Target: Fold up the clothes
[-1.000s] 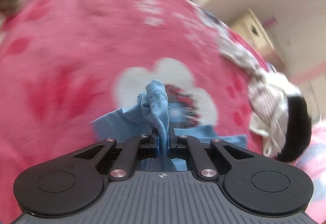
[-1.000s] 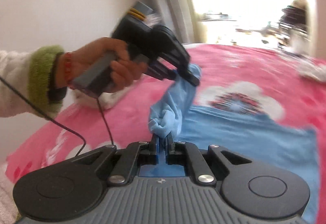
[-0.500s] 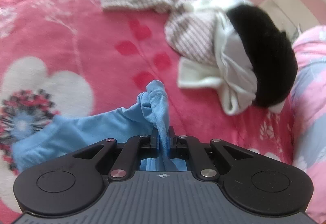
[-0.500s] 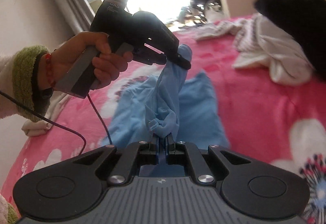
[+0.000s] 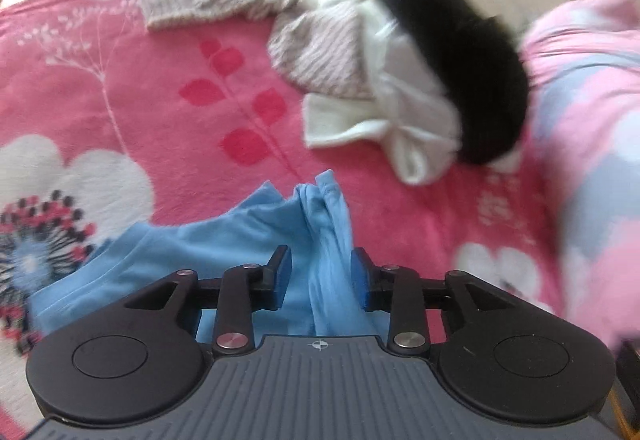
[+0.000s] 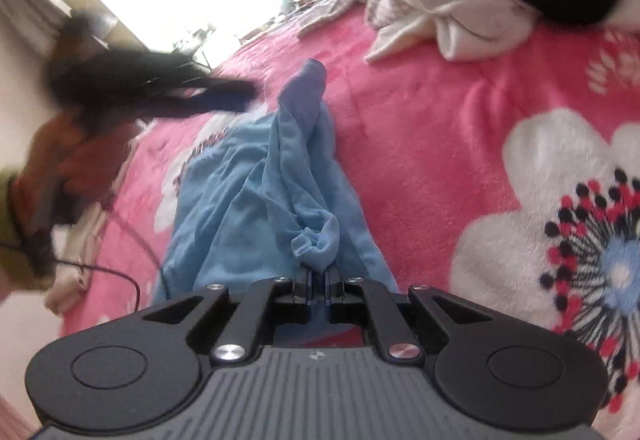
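Observation:
A light blue garment [image 5: 224, 252] lies bunched on the pink flowered blanket [image 5: 120, 88]. My left gripper [image 5: 320, 272] is open, its pads apart on either side of a raised fold of the blue cloth. In the right wrist view the left gripper [image 6: 244, 96] appears blurred, beside the garment's raised tip. My right gripper [image 6: 318, 274] is shut on a bunched edge of the blue garment [image 6: 256, 208], which stretches away from it across the blanket [image 6: 440, 144].
A pile of clothes lies close by: a striped knit piece [image 5: 320, 52], a white garment [image 5: 400, 108] and a black one [image 5: 472, 76]. A pink and blue quilt [image 5: 592, 128] rises at the right. A cable [image 6: 132, 276] trails on the blanket at left.
My left gripper has opened and let go of the blue cloth, whose fold now sags lower. The right gripper keeps its grip and has come lower, toward the blanket.

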The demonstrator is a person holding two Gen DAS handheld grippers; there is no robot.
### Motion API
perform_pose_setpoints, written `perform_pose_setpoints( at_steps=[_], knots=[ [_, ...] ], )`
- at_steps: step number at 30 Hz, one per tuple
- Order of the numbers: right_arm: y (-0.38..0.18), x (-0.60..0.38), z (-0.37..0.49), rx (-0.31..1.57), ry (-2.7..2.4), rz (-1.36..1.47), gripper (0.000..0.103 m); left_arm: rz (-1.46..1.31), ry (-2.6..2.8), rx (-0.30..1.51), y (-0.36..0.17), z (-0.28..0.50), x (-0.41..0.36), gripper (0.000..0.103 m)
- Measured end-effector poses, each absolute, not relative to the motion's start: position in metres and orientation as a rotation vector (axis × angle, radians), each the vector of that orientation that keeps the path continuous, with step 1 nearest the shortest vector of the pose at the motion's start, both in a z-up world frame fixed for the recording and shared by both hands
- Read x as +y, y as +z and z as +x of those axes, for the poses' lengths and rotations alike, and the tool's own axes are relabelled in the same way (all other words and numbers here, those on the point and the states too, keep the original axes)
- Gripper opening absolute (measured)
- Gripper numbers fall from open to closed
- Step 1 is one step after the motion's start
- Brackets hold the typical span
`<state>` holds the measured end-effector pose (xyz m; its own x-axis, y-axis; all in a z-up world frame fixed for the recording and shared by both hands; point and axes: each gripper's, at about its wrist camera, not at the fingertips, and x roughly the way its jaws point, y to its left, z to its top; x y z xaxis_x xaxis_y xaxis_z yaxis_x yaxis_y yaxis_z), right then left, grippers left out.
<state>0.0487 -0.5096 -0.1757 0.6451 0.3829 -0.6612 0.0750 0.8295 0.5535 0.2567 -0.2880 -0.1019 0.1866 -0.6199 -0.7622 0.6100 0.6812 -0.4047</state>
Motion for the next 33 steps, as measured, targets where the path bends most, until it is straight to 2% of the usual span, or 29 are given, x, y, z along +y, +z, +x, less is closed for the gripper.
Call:
perform_pose_setpoints(
  at_steps=[5,11,16,20,27,33],
  knots=[
    [-0.181,-0.521,0.051,0.893,0.183,0.697,0.007,0.136,-1.032,1.174,-0.096,0.196,-0.248,0.035],
    [-0.187,-0.528,0.054,0.929,0.155,0.791,0.009,0.446,-1.056,1.075,-0.133,0.102,-0.236,0.035],
    [-0.181,-0.523,0.055,0.926,0.143,0.788,0.008,0.634,-1.097,1.040,-0.142,0.059,-0.227,0.035],
    [-0.185,-0.524,0.057,0.926,0.129,0.819,0.008,0.586,-1.051,1.067,-0.147,0.061,-0.210,0.034],
    [-0.200,-0.537,0.048,0.946,0.102,0.949,0.007,0.165,-0.968,1.244,-0.152,0.102,-0.171,0.035],
    [-0.220,-0.559,0.030,0.984,0.041,1.080,0.010,-0.013,-0.883,1.316,-0.174,0.118,-0.163,0.035]
  ],
)
